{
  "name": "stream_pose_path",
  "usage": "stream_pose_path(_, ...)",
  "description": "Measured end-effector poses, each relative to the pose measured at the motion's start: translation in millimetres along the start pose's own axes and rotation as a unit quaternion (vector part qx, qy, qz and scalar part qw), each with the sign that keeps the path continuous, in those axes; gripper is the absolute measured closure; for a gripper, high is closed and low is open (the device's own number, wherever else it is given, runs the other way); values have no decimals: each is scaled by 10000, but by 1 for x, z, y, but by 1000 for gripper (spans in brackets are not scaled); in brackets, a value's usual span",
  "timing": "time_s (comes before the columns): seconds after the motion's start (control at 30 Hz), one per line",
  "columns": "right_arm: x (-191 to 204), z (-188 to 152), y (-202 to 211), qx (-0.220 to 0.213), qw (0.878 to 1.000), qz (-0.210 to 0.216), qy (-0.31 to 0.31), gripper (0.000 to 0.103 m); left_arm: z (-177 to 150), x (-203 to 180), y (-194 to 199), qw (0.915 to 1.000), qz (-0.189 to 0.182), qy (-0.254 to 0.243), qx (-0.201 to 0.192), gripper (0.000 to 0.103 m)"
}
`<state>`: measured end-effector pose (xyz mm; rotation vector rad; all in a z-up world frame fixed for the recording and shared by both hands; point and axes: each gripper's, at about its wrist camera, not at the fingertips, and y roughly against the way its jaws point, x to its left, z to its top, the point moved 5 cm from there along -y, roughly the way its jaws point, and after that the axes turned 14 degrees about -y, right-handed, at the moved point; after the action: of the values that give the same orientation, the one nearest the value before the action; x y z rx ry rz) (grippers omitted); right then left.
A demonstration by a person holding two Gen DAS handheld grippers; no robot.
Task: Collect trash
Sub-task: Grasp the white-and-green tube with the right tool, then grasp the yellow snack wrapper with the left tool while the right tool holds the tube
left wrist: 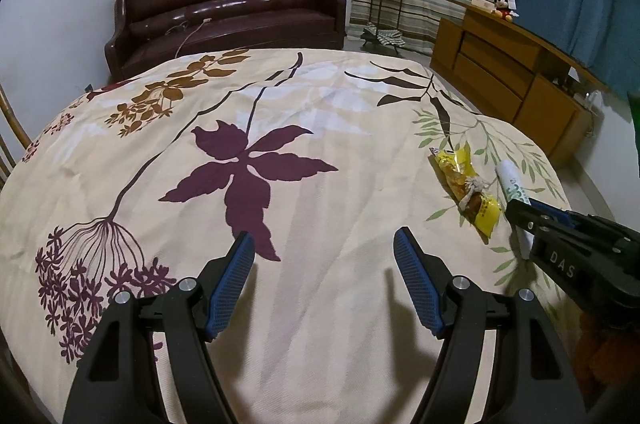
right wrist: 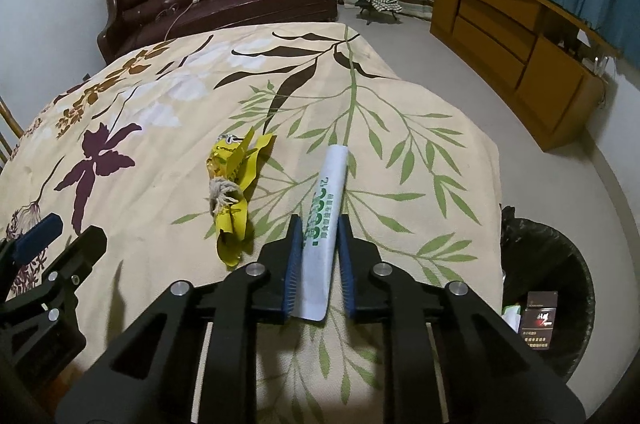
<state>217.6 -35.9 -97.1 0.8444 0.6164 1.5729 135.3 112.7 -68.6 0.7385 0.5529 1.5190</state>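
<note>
Left wrist view: left claw [left wrist: 324, 244], jaws apart and empty, above the floral-cloth surface [left wrist: 320, 151]; yellow wrapper [left wrist: 466, 185] and white paper sleeve [left wrist: 510, 179] lying at right. Right wrist view: right claw [right wrist: 319, 230] clamped on the white paper sleeve [right wrist: 326, 191], yellow wrapper [right wrist: 232, 195] just beside; black bin [right wrist: 560, 264] on the floor at right.
</note>
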Motion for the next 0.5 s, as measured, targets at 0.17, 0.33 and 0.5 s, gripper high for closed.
stream_pose_path(0.17,-8,4,3,-26,9999,78,-108,95,7,-6,0,10000,-48,-42,-28,33)
stream_pose_path(0.33,-17,8,7,-86,9997,133,-197,95,16,-20,-2,9999,-123,-117,-33,33)
stream_pose_path(0.5,-27,12,10,-148,9993,176,-292,95,24,-36,-6,9995,-246,-183,-2,33)
